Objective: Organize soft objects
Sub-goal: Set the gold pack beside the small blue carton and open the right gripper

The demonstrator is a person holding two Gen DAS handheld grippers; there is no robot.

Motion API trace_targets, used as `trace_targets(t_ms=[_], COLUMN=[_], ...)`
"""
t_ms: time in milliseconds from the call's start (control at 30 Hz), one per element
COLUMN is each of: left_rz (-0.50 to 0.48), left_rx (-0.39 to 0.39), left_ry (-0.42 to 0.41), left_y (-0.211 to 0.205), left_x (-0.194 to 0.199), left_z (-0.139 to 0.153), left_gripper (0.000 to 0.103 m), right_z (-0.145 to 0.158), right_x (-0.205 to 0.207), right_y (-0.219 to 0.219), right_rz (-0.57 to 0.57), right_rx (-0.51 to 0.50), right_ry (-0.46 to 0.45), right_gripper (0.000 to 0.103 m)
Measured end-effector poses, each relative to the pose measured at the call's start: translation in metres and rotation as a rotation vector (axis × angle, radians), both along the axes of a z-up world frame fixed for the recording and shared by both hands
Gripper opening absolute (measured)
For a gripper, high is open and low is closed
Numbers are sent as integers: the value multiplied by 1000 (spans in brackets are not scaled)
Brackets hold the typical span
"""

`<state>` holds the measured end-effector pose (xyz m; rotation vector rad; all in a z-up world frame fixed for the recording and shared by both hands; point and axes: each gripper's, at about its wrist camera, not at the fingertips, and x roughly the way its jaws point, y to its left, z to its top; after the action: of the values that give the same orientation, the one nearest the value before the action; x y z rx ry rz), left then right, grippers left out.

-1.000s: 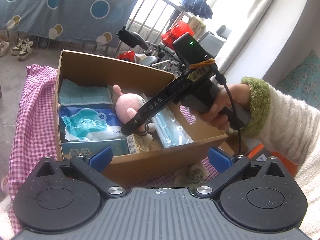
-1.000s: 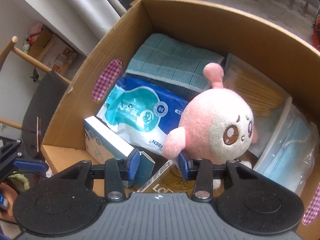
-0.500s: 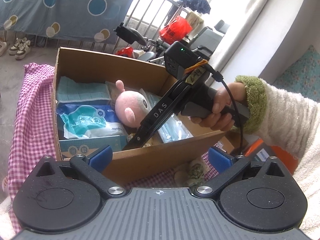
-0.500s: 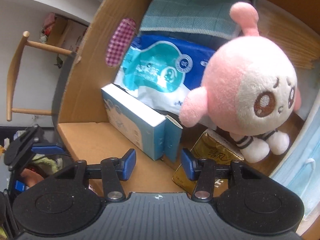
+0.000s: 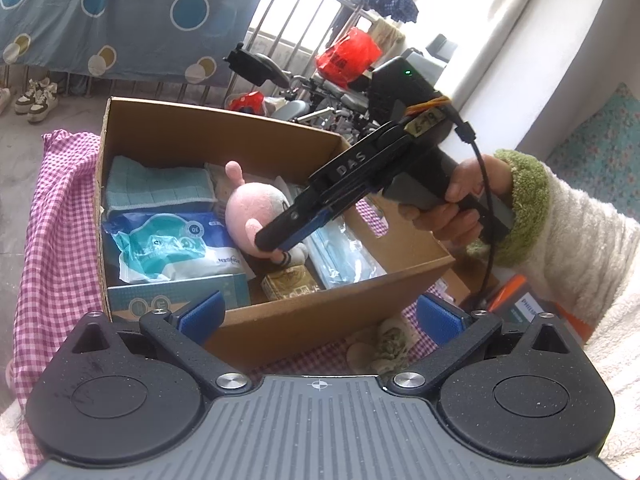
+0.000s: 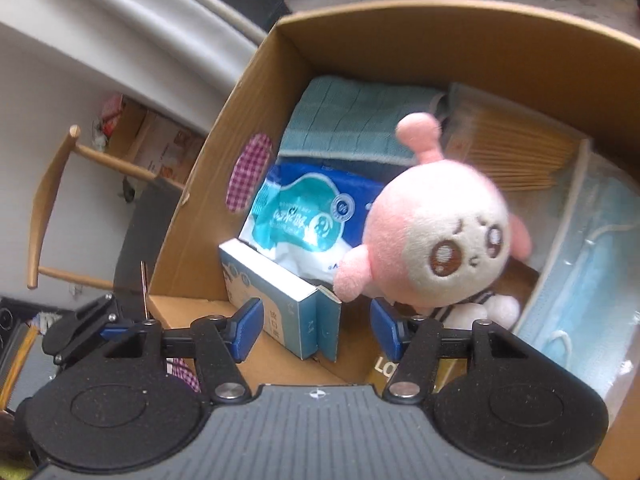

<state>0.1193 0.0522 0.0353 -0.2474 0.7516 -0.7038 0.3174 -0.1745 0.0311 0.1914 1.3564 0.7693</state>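
A pink and white plush toy stands in the open cardboard box, free of any grip; in the left wrist view the plush toy shows behind the right gripper. A hand holds that gripper tilted down into the box. My right gripper hovers just in front of the toy, its jaws opening, pressing on nothing; the end of a blue carton lies below the gap. My left gripper stays open outside the box's near wall, holding nothing.
In the box lie a teal towel, a wipes pack, a bag of face masks, a pack of sticks and a gold carton. The box sits on pink checked cloth. A small greenish soft item lies by the near wall.
The right gripper's jaws have widened and it has drawn back from the plush toy, which now stands alone in the box. The left gripper has stayed put.
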Motion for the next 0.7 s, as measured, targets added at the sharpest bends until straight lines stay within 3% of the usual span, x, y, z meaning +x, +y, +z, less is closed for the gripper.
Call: trace_targets(t_ms=[100,300,400,700], left_rz=[-8,-24,-24,-5], left_rx=[1,0,3,0], left_ry=[1,-2,-5,11], left_y=[-3,-10,-11,-5], left_x=[0,-3,-5,-3], left_z=[0,2,3,0], left_gripper=[102,102,102,102], right_z=[1,-55,-72,-72], right_x=[-2,-1,-1,-3], right_y=[-24,-24,-10,8], right_rz=[-98,-118,-96,-82], right_rx=[-71,-211,-213,-180], right_ry=[5,174,233,227], right_gripper=[69,69,70,70])
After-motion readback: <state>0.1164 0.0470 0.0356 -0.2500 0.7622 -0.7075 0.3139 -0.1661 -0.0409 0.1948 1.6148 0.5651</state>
